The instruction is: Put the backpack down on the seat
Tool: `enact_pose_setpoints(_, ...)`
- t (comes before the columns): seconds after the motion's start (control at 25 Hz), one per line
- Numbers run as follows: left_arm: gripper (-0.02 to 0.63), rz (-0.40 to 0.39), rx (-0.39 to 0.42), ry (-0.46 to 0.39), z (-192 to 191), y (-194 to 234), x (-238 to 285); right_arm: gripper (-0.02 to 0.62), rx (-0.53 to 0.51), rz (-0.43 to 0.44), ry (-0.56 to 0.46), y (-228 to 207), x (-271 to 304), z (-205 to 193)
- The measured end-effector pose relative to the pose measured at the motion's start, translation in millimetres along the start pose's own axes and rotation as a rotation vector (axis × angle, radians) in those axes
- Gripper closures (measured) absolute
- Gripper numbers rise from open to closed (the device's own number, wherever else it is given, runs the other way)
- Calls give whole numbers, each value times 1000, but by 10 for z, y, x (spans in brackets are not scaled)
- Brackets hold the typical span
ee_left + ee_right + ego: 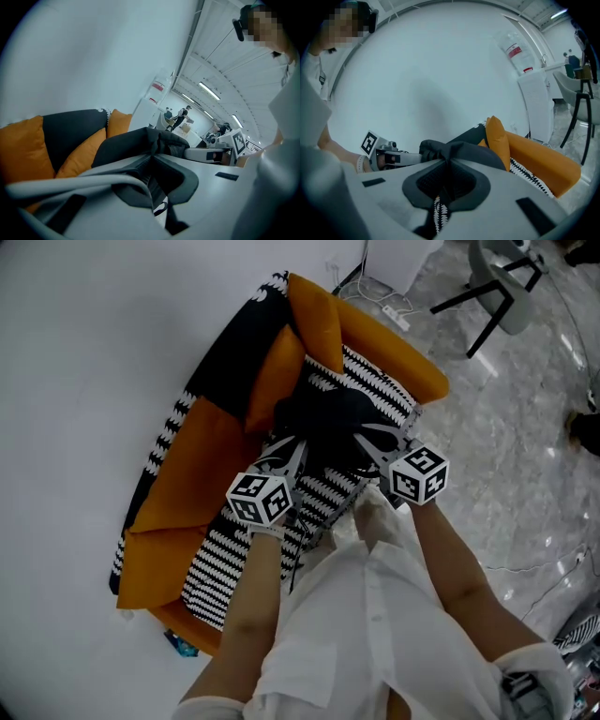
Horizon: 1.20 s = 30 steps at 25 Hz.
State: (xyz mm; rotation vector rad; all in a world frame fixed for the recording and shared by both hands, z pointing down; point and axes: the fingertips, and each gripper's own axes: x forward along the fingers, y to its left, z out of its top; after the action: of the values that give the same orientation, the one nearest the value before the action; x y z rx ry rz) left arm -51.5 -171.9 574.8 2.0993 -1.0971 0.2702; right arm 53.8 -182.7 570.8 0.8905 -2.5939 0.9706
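**Backpack pinched by both tongs over the sofa seat**

A white wall (94, 352) fills the left of the head view and a grey marbled floor (506, 427) the right. An orange sofa (398, 357) is set with its back along the wall, so no room is left on that side. The seat (225, 568), under a black-and-white striped cover, is closed in by an orange arm at the far end and another at the near end. Only its front edge, facing the person, is open. Two orange cushions (277, 371) are propped at the far back corner, next to the backpack. Open floor is seen right of the sofa, with a chair (497, 287) and a power strip (396, 317) well apart from the seat.

The black backpack (323, 418) is seen over the far half of the seat, just in front of the cushions. Contact with the cover cannot be told. Its dark bulk is spread across the seat from one gripper to the other, and that is read as the long axis. Which end is the top cannot be told.

The left gripper (300, 448) is seen with its jaws closed together on dark backpack fabric. The right gripper (364, 441) is clamped the same way on the other side. Both point towards the wall and slightly down
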Motion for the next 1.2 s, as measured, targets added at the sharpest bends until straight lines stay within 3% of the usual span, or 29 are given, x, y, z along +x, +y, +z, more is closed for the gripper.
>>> enact_pose_setpoints(0.24, 577, 26, -23, 41, -205, 185, 115, 569, 2, -24, 60, -149, 181, -218)
enact_pose_setpoints(0.92, 577, 70, -69, 7, -168, 436, 396, 569, 16, -85, 79, -444, 420, -206)
enact_pose_setpoints(1.2, 575, 89, -38, 16, -118, 497, 449, 568, 19, -103, 90, -510, 498, -157)
